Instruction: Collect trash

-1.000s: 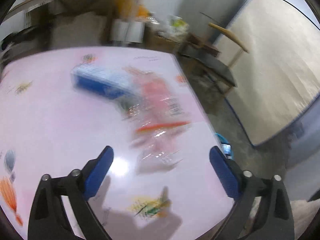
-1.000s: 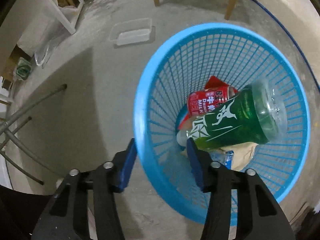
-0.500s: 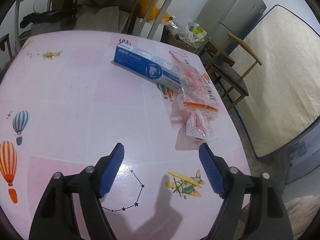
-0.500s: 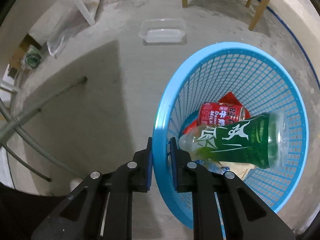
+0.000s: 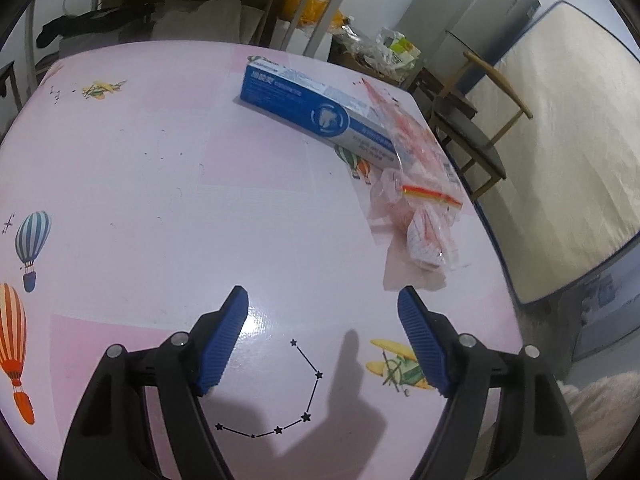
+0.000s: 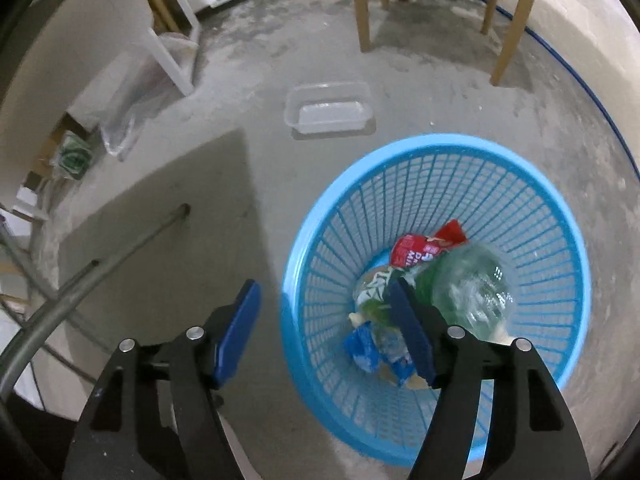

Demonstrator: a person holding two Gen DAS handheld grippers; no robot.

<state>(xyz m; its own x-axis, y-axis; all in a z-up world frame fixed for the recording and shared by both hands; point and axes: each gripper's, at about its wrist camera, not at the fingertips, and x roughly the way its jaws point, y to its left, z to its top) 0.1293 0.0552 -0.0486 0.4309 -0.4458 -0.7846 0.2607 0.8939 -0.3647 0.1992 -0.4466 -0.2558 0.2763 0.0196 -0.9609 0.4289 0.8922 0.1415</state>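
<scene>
- Pink desk (image 5: 160, 200) carries a toothpaste box (image 5: 312, 108) and plastic wrapper (image 5: 420, 200); left claw (image 5: 323, 312) gapes, empty.
- Right claw (image 6: 325, 300) spread wide over blue basket (image 6: 560, 240) holding green bottle (image 6: 460, 284).

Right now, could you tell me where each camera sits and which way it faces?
Left wrist: on the left gripper, looking down over the pink table at the toothpaste box and plastic wrapper; open blue jaws show.
Right wrist: on the right gripper, looking down at the floor and blue basket; open jaws show.
Shared: nothing visibly.
</scene>
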